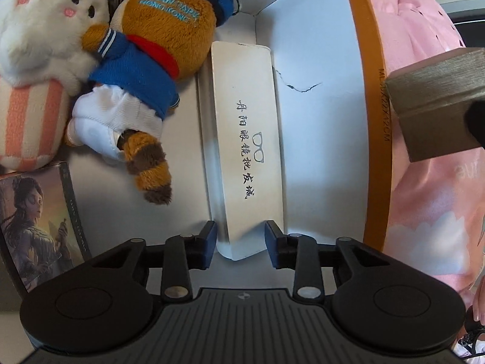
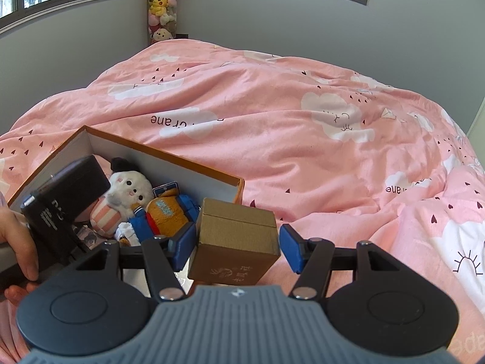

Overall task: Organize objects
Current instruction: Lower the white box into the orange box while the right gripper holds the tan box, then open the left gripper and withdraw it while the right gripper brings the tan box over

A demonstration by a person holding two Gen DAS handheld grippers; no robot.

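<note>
A white glasses case [image 1: 242,127] with black lettering lies inside the orange-rimmed storage box [image 1: 368,121], along its right wall. My left gripper [image 1: 241,242] hovers over the case's near end, open, its blue pads [image 1: 209,242] just above the case's two edges. My right gripper [image 2: 236,245] is shut on a small brown cardboard box [image 2: 239,233] and holds it in the air beside the storage box's near corner [image 2: 239,185]. The same brown box [image 1: 439,97] shows at the right edge of the left wrist view, outside the rim.
In the storage box lie a white plush [image 1: 45,30], a brown plush in a blue sailor suit [image 1: 157,30] and a picture card pack [image 1: 39,221]. A hand [image 2: 18,242] holds the left tool. The pink quilt [image 2: 303,136] covers the bed around the storage box.
</note>
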